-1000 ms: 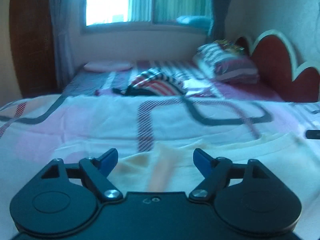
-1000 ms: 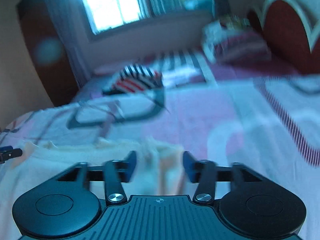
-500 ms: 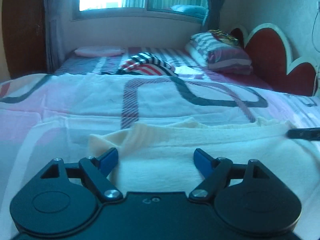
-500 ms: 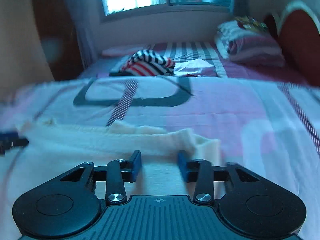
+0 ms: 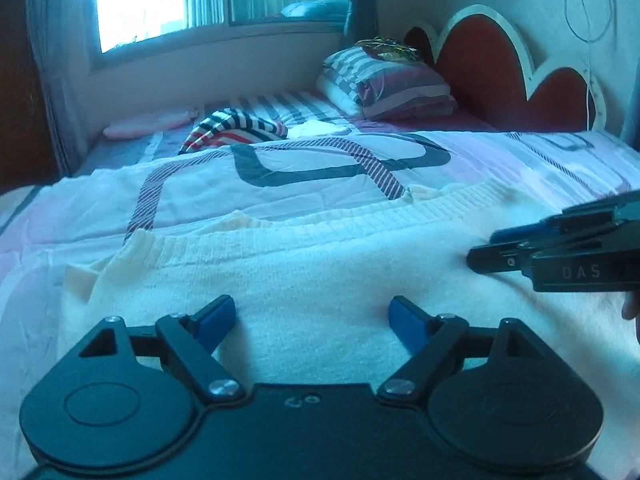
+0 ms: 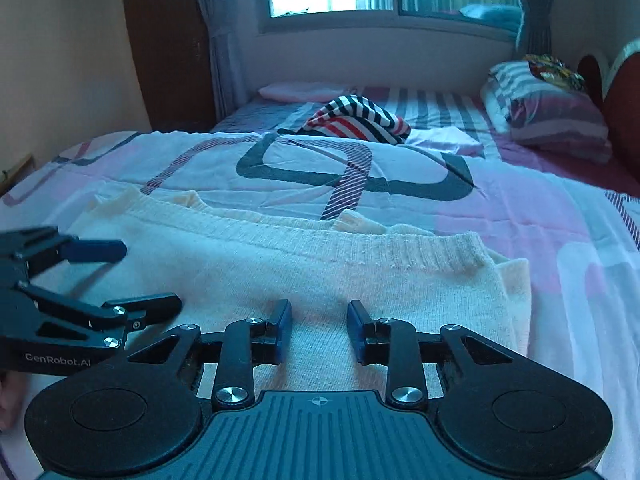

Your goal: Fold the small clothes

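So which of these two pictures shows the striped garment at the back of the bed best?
The right wrist view: the striped garment sits near the middle, its red, white and dark stripes clear, beyond the cream sweater. The left wrist view shows the same garment smaller, its lower edge hidden behind the bedspread.

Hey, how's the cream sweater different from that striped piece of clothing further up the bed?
The cream sweater is one plain pale colour; the striped garment has dark, white and red bands. The sweater lies spread fairly flat on the patterned bedcover, close under both grippers; the striped garment sits bunched in a heap, far off toward the window. Both rest on the bed, and neither is gripped.
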Available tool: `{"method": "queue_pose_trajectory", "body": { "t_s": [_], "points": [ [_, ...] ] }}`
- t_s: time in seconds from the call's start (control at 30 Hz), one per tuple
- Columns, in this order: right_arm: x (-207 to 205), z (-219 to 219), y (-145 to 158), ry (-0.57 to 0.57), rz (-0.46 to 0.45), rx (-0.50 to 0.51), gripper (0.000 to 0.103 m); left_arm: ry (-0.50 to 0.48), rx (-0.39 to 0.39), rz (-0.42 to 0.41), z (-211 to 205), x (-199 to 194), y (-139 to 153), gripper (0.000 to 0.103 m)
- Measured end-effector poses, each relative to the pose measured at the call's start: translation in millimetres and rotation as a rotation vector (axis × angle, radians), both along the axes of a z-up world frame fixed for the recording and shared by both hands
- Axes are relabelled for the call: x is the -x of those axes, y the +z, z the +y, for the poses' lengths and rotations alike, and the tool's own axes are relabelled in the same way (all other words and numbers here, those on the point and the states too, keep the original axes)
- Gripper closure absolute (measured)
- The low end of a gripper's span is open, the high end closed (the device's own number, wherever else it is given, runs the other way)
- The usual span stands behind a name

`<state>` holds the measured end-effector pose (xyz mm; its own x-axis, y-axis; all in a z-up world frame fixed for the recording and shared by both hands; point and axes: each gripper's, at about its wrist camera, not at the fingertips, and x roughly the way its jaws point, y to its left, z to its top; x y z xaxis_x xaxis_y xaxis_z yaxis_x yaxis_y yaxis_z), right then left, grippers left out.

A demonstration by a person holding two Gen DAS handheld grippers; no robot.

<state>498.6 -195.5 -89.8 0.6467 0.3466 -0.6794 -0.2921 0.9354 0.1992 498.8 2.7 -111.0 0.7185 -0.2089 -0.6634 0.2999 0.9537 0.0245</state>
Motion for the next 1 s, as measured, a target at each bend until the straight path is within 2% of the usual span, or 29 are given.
{"method": "queue_pose_trajectory", "body": {
  "t_s": [0.13, 0.2, 0.23, 0.27, 0.3, 0.37, 0.4, 0.47, 0.57, 0.63, 0.7, 0.77, 0.83, 0.93, 1.0],
  "points": [
    [26, 7, 9, 0.072, -0.022, 0.020, 0.072, -0.031, 0.030, -0.031, 2, 22, 16, 0.020],
    [34, 12, 0, 0.087, -0.029, 0.048, 0.072, -0.040, -0.015, -0.006, -5, 24, 7, 0.020],
    [35, 8, -2, 0.081, -0.035, 0.039, 0.072, -0.028, -0.031, 0.008, -4, 22, 1, 0.019],
    [35, 2, -2, 0.062, -0.027, 0.029, 0.072, -0.019, -0.012, 0.002, 2, 23, 0, 0.019],
    [35, -7, 0, 0.024, -0.028, 0.042, 0.072, 0.000, 0.004, 0.002, 12, 25, 1, 0.019],
    [37, -32, 0, -0.059, -0.024, 0.081, 0.072, 0.055, -0.018, -0.014, 33, 31, 4, 0.019],
    [38, -45, -3, -0.068, -0.005, 0.060, 0.072, 0.078, -0.011, -0.014, 45, 34, 2, 0.019],
    [41, -55, -4, -0.050, -0.001, 0.047, 0.072, 0.061, 0.014, -0.023, 60, 39, -2, 0.018],
    [48, -43, 11, -0.057, -0.024, 0.079, 0.072, 0.083, -0.020, -0.033, 53, 48, 8, 0.022],
    [62, -31, 21, -0.016, -0.056, 0.032, 0.072, 0.070, 0.019, -0.047, 46, 61, 17, 0.021],
    [71, -11, 17, 0.050, -0.029, 0.009, 0.072, 0.040, 0.048, -0.039, 31, 73, 19, 0.021],
    [81, 13, 7, 0.102, -0.024, 0.036, 0.072, -0.001, 0.027, -0.022, 11, 80, 12, 0.021],
    [84, 20, -4, 0.077, -0.028, 0.048, 0.072, -0.008, -0.015, 0.016, -1, 81, 0, 0.021],
    [89, 16, 5, 0.037, -0.008, 0.031, 0.072, 0.025, 0.023, 0.027, 7, 87, 2, 0.021],
    [107, 16, 15, 0.054, -0.021, 0.012, 0.072, 0.046, 0.051, 0.018, 14, 101, 10, 0.022]
  ]
}}
